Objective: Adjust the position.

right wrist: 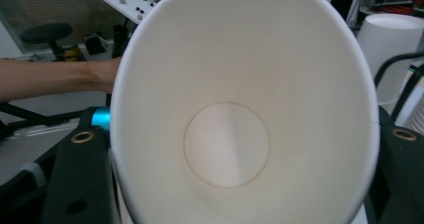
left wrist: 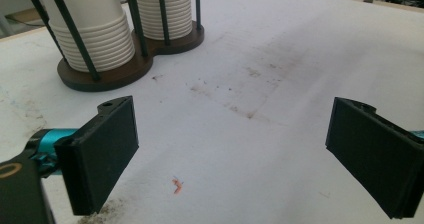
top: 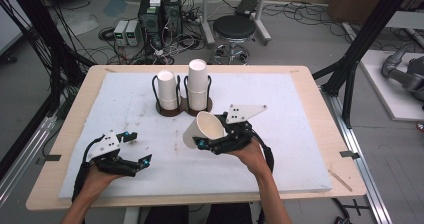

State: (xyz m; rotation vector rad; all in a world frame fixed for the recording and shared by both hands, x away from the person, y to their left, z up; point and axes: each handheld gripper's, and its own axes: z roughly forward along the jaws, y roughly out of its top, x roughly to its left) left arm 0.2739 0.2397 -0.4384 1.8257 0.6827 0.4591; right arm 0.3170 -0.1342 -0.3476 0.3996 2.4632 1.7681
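- High view: we had the right gripper (top: 204, 143) pinching a single white paper cup (top: 204, 128), lifted off the white foam mat (top: 300, 134) and tilted, its mouth turned up and toward the person. It hung just in front of the dark wire cup holder (top: 183, 109), whose two bays each carried a stack of cups (top: 197, 84). The left gripper (top: 138, 148) sat low over the mat at the near left, well apart from the cup, jaws spread and empty.
- We judged the step to be carrying one separated cup; doing it well called for a light, steady squeeze so the thin wall did not buckle, and for levelling the cup before setting it down.
- Left gripper view: the two black jaws stood wide with only bare, lightly stained mat (left wrist: 280, 59) between them; the holder base (left wrist: 125, 69) and the ribbed rims of the stacked cups (left wrist: 100, 39) lay ahead at the upper left. We thought this hand well placed to steady the holder if needed.
- Right gripper view: we looked straight into the cup (right wrist: 227, 144), jaws pressed on its sides at either edge; another stack (right wrist: 395, 49) stood at the right.
- We read no brand, label or writing on anything.
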